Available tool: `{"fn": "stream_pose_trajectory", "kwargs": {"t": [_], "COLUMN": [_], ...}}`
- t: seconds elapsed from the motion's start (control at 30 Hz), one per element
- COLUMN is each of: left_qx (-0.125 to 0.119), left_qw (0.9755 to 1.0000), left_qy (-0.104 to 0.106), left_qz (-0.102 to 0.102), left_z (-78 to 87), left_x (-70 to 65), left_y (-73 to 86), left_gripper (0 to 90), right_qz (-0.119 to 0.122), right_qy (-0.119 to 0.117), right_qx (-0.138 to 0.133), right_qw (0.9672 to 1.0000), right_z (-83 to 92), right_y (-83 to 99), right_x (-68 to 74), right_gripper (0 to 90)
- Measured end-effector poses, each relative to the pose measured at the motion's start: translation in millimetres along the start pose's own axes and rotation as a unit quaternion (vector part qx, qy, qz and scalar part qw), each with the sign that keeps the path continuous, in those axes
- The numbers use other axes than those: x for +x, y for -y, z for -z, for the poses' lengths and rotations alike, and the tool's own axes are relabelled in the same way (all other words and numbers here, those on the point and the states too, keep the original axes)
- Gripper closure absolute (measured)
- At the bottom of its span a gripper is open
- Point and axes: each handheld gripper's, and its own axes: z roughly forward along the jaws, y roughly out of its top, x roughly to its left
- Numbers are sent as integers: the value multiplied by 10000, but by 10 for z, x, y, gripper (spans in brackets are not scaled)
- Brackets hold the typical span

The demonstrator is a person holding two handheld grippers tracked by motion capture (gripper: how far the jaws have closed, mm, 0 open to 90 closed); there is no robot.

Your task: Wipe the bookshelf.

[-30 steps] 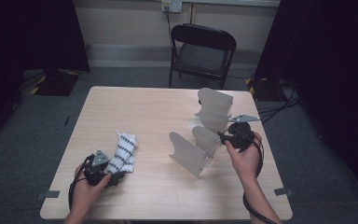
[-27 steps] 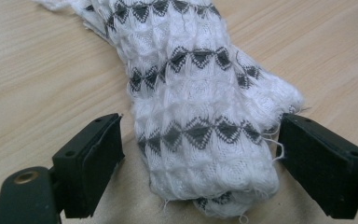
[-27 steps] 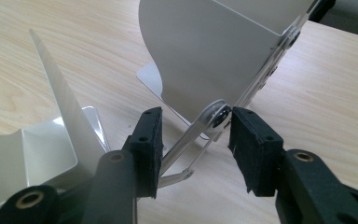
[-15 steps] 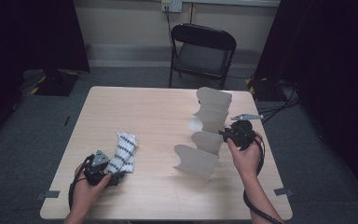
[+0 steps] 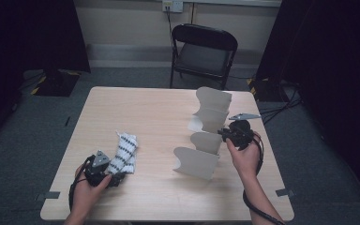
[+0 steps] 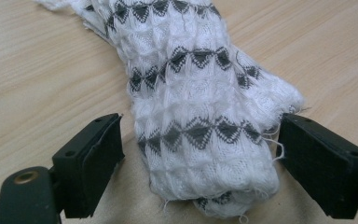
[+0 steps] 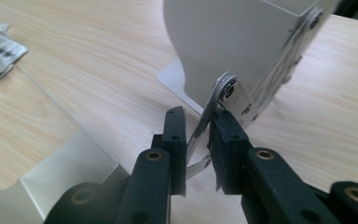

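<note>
A person sits at a light wooden table (image 5: 159, 122) with tongs in each hand. The left tongs (image 5: 104, 169) rest near the front left corner of the table, at the near end of a white knitted cloth with dark diamond bands (image 5: 124, 152). In the left gripper view the cloth (image 6: 200, 116) lies rolled lengthwise on the wood between the two black jaws, which stand wide apart; the right pad is just beside the cloth's frayed edge and the left pad is clear of it, so the cloth is not squeezed.

The right tongs (image 5: 232, 133) are at the right side of the table, against a folding white screen of hinged curved panels (image 5: 205, 140) that stands upright in a zigzag from the middle of the table toward the far edge. In the right gripper view the jaws have just been closing and are now nearly together, with a thin metal hinge strip (image 7: 209, 121) of the screen (image 7: 233, 42) between the pads, which appear clamped on it. A black folding chair (image 5: 204, 51) stands beyond the table
</note>
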Motion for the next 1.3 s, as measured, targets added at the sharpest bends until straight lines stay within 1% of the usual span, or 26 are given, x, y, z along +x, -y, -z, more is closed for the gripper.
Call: {"fn": "stream_pose_trajectory", "kwargs": {"t": [0.13, 0.2, 0.4, 0.43, 0.5, 0.53, 0.57, 0.73, 0.8, 0.87, 0.93, 0.97, 1.0, 1.03, 1.07, 1.1, 1.23, 1.3], "left_qx": [1, 1, 2, 2, 1, 2, 2, -1, 0, 0, 0, 1, 1, 1, 3, 2, 1, 1], "left_qw": [10000, 10000, 10000, 10000, 10000, 10000, 10000, 10000, 10000, 10000, 10000, 10000, 10000, 10000, 10000, 10000, 10000, 10000], "left_qy": [0, 0, 2, 0, 0, 2, 2, -1, 0, 1, 0, 2, 0, 1, 1, -1, -1, -2], "left_qz": [-3, -4, -3, -4, -3, -2, -3, -1, -2, 0, -2, -1, -3, -2, -4, -21, -18, -20], "left_z": [0, 0, 0, 0, 0, 0, 0, 0, 0, 0, 0, 0, 0, 0, 0, 0, 0, 0], "left_x": [0, 0, 1, 1, 0, 0, 0, 0, 0, 0, 0, 0, 1, 0, 1, 3, 3, 2], "left_y": [0, 0, 0, 0, 0, 0, 0, 0, 0, 0, 0, 0, 0, 0, 0, -1, -1, -1], "left_gripper": [140, 141, 140, 140, 140, 140, 140, 141, 140, 140, 141, 140, 141, 140, 140, 141, 140, 140], "right_qz": [-14, -47, -77, -82, -86, -73, -71, -45, -65, -75, -38, -13, 10, 8, -80, -112, -119, -257], "right_qy": [247, 248, 350, 361, 408, 474, 541, 602, 601, 627, 631, 718, 756, 768, 765, 764, 857, 812], "right_qx": [31, 18, -19, -25, -36, -60, -75, -184, -177, -187, -188, -115, -64, -49, -71, -92, -112, -166], "right_qw": [9997, 9997, 9994, 9993, 9991, 9988, 9985, 9980, 9980, 9978, 9978, 9974, 9971, 9970, 9970, 9970, 9962, 9962], "right_z": [33, 37, 36, 36, 36, 40, 48, 111, 106, 91, 69, 43, 15, -12, -29, -35, -34, -16], "right_y": [25, 36, 36, 36, 29, 21, 9, -82, -128, -168, -210, -226, -229, -222, -214, -210, -219, -218], "right_x": [-41, -62, -91, -91, -89, -89, -89, -88, -79, -63, -41, -23, -15, -17, -17, -13, 16, -10], "right_gripper": [739, 739, 738, 730, 681, 622, 618, 619, 620, 626, 682, 696, 715, 713, 716, 727, 756, 775]}}
